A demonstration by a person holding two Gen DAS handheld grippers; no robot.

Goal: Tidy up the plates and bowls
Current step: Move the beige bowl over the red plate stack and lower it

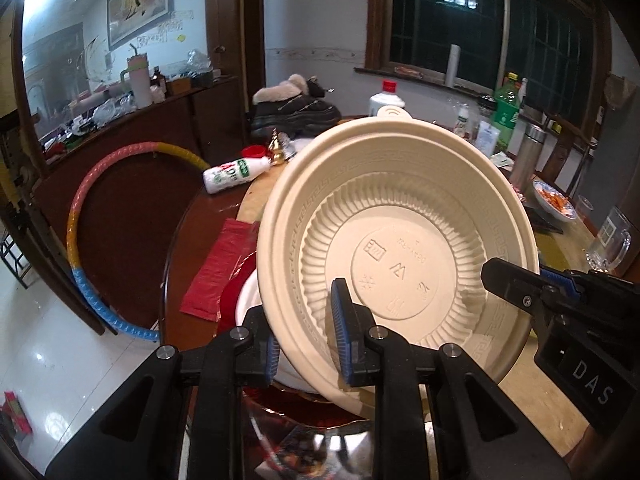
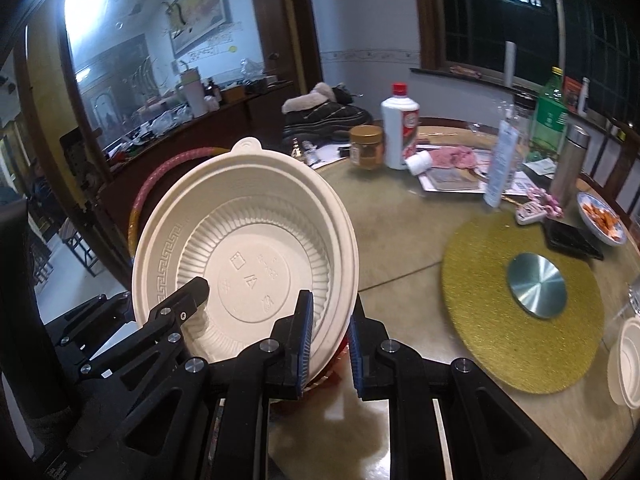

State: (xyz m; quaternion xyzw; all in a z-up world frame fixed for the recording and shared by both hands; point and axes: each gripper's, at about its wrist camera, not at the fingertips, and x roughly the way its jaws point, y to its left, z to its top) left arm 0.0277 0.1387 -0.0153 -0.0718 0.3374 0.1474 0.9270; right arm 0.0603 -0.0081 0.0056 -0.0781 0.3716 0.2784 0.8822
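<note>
cream matt ribbed moulded-pulp bowl [image 2: 248, 256] | gold rough glitter round mat [image 2: 520, 304] | brushed-metal disc [image 2: 537, 285] | glossy dark wooden table [image 1: 180, 248] | black matt plastic gripper fingers [image 1: 348, 336]

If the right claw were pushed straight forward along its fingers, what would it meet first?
The right claw is already shut on the rim of the beige bowl, so the bowl itself comes first. Beyond it lies bare tabletop, then probably the brown jar, though depth is uncertain.

Black plastic gripper linkages, silver pivot screws, ribbed blue fingers [image 1: 340, 320], white "DAS" lettering
</note>
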